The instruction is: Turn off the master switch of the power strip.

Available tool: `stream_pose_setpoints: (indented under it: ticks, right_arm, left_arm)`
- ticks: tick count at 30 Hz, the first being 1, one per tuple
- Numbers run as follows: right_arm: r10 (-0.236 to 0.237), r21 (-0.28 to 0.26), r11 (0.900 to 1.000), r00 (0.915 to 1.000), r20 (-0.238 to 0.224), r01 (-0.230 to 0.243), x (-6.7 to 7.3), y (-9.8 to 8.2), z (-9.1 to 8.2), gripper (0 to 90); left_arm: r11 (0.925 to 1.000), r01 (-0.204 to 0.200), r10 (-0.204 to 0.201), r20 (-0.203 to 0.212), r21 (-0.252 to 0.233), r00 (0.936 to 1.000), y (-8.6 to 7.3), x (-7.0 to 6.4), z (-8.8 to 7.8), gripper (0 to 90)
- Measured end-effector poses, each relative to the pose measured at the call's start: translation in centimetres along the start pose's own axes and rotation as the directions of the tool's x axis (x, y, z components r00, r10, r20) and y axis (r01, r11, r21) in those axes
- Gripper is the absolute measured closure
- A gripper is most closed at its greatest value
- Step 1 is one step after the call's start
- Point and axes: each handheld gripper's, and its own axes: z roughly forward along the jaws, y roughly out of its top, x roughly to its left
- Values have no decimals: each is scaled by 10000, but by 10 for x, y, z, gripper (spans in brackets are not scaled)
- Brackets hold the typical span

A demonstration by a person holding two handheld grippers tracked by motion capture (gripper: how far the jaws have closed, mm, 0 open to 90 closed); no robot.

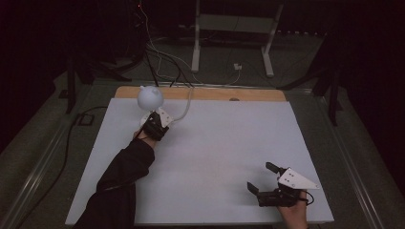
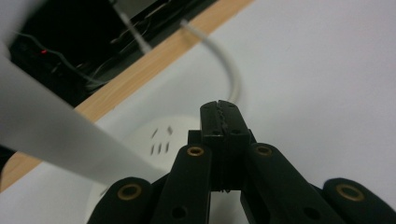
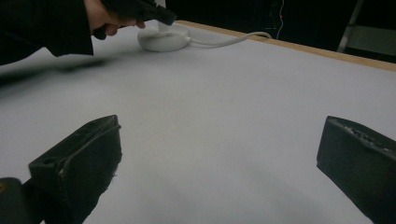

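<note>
- From the high view, the left gripper [image 1: 152,123] sits at the far left of the white table [image 1: 224,157], right behind a white lamp [image 1: 150,97] with a round head; from up here I cannot tell how its jaws stand. The right gripper [image 1: 262,180] rests near the front right corner, jaws spread wide, well apart from the lamp. A white cable [image 1: 184,109] curls from the lamp toward the table's wooden far edge [image 1: 205,93].
- In the left gripper view, the two black jaws are pressed together with nothing between them, poised just above the lamp's round base [image 2: 161,140]. The cable [image 2: 231,70] arcs away beyond them.
- In the right gripper view, the jaws stand wide open over bare tabletop [image 3: 224,121]. Far off, the other hand [image 3: 109,18] hovers by the lamp base [image 3: 163,38].
</note>
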Motion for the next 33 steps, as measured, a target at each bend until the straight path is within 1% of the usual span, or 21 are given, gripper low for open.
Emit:
stream_pose_setpoints:
  ticks: [2, 4, 5, 8, 10, 12, 14, 15, 17, 19, 22, 23, 24, 25, 26, 27, 28, 29, 30, 32, 33]
  right_arm:
    - [-53, -4, 10000, 10000, 10, 53, 0, 0, 0, 1]
    - [-35, -17, 10000, 10000, 14, 35, 1, 0, 0, 1]
    - [-55, -22, 10000, 10000, 18, 55, 1, 0, 0, 0]
    - [-84, -47, 10000, 10000, 17, 84, 1, 1, -1, 1]
    - [-74, -43, 10000, 10000, 10, 74, 0, 1, -1, 1]
    - [-80, -70, 9999, 10000, 3, 80, 0, 1, -1, 1]
    - [-66, -103, 9999, 10000, 7, 66, 0, 1, -1, 0]
    - [-55, -100, 9999, 10000, -1, 55, 0, 1, -2, 1]
    - [-81, -94, 9999, 10000, -6, 80, 0, 1, -2, 1]
    - [-71, -117, 9999, 10000, -10, 71, 0, 2, -2, 0]
    - [-67, -119, 9999, 10000, -19, 67, 0, 2, -2, 0]
    - [-84, -127, 9999, 10000, -21, 84, 0, 2, -2, 1]
    - [-73, -137, 9999, 10000, -22, 72, 0, 2, -3, 1]
    - [-70, -152, 9999, 10000, -12, 70, 0, 2, -2, 1]
    - [-50, -139, 9999, 10000, -21, 50, 0, 2, -3, 1]
    - [-49, -121, 9999, 10000, -29, 48, 0, 2, -3, 1]
    - [-66, -113, 9999, 10000, -30, 66, 0, 2, -2, 1]
    - [-73, -128, 9999, 10000, -39, 73, 0, 2, -2, 1]
    - [-69, -133, 9999, 10000, -34, 68, 0, 2, -2, 1]
    - [-45, -122, 9999, 10000, -38, 45, 0, 2, -2, 1]
    - [-44, -107, 9999, 10000, -39, 44, 0, 2, -2, 0]
  left_arm:
    - [10000, 71, -70, 169, -31, 9998, 2, -2, -4, 900]
    - [10000, -60, 61, 204, -22, 9998, 3, -5, -7, 900]
    - [10000, -52, 52, 272, 5, 9996, 4, -6, -8, 900]
    - [9995, 306, -303, 561, -29, 9980, 7, -5, -13, 900]
    - [9996, 278, -275, 657, -46, 9975, 8, -6, -17, 900]
    - [9994, 358, -355, 752, -29, 9965, 9, -5, -20, 900]
    - [9993, 374, -369, 722, -50, 9967, 10, -4, -24, 900]
    - [9990, 448, -442, 763, -62, 9961, 10, -4, -25, 900]
    - [9974, 715, -703, 955, -96, 9929, 10, -2, -28, 900]
    - [9964, 832, -814, 965, -145, 9920, 11, -2, -32, 900]
    - [9930, 1168, -1140, 1257, -150, 9855, 13, -1, -37, 888]
    - [9932, 1156, -1133, 1316, -99, 9848, 13, -1, -38, 838]
    - [9929, 1184, -1161, 1364, -89, 9838, 14, -2, -39, 836]
    - [9920, 1258, -1234, 1415, -85, 9822, 14, -2, -41, 796]
    - [9907, 1356, -1327, 1584, -71, 9784, 15, -2, -42, 749]
    - [9901, 1403, -1371, 1679, -74, 9762, 15, -2, -44, 730]
    - [9899, 1411, -1376, 1624, -100, 9771, 16, -3, -45, 691]
    - [9899, 1416, -1385, 1588, -82, 9776, 16, -5, -46, 628]
    - [9891, 1473, -1451, 1583, -18, 9767, 16, -5, -47, 563]
    - [9871, 1598, -1582, 1640, 38, 9737, 17, -5, -48, 498]
    - [9871, 1598, -1591, 1657, 90, 9733, 17, -6, -49, 459]
